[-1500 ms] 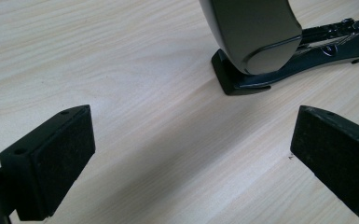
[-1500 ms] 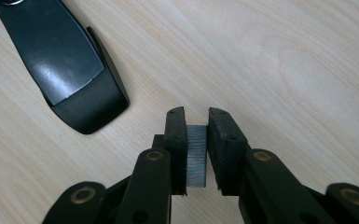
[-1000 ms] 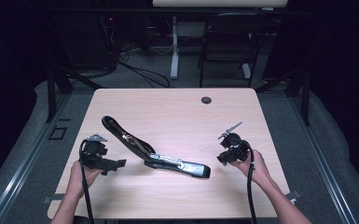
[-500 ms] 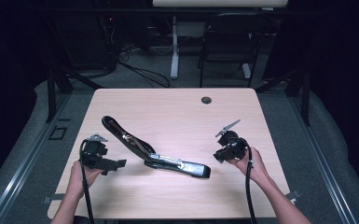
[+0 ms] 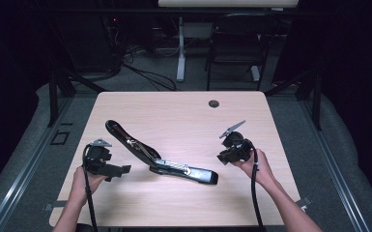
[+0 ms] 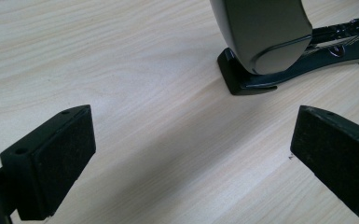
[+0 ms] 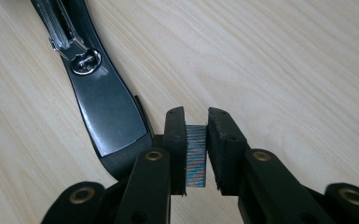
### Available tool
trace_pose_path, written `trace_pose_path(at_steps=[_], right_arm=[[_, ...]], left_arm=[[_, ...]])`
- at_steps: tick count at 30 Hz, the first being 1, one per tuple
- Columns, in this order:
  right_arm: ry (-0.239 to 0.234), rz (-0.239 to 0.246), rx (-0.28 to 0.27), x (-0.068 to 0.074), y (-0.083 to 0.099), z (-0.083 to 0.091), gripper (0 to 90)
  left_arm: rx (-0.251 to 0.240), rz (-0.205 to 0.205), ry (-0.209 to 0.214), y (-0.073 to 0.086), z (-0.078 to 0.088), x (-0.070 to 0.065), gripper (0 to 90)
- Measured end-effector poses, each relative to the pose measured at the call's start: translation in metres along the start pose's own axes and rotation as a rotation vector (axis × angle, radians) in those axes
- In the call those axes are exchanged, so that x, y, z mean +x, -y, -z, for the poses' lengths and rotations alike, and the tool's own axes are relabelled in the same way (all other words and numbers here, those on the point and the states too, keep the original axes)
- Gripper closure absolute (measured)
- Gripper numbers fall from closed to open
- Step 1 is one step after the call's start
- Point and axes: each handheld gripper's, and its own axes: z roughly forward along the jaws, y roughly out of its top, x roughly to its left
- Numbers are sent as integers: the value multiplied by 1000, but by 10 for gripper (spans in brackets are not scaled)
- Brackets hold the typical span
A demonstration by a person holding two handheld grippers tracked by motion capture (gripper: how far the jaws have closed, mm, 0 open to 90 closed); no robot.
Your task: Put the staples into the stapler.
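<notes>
Light wood worktop (image 5: 183,111) with a black stapler (image 5: 159,162) lying swung fully open near the middle, lid arm angled up-left, base running down-right.

Right claw (image 7: 196,151) is pinching a strip of staples (image 7: 196,156), both pads (image 7: 175,149) pressed on its sides, the strip standing on edge between them. In the right gripper view the open stapler (image 7: 105,112) sits just left of the claw, its shiny black end close under the left pad, metal magazine channel running off to the upper left. From the high view the right claw (image 5: 223,157) hovers near the stapler's right end, held by the right hand (image 5: 253,166), cable trailing back toward the person.

Left claw (image 6: 191,154) is spread wide, nothing between the 2 pads, just bare worktop (image 6: 121,70). The stapler's rounded black end (image 6: 261,32) shows ahead of it at upper right, apart from the pads. In the high view the left claw (image 5: 121,170) is low over the worktop just left of the stapler's hinge, held by the left hand (image 5: 84,181).

A small dark grommet hole (image 5: 214,103) sits near the worktop's far edge.
</notes>
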Motion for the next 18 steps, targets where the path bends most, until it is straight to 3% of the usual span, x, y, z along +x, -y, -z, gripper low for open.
trace_pose_path(at_steps=[18], right_arm=[[-18, 39, -20, 4, -8, 2, 785]], left_arm=[[2, 1, 10, 0, -1, 0, 0]])
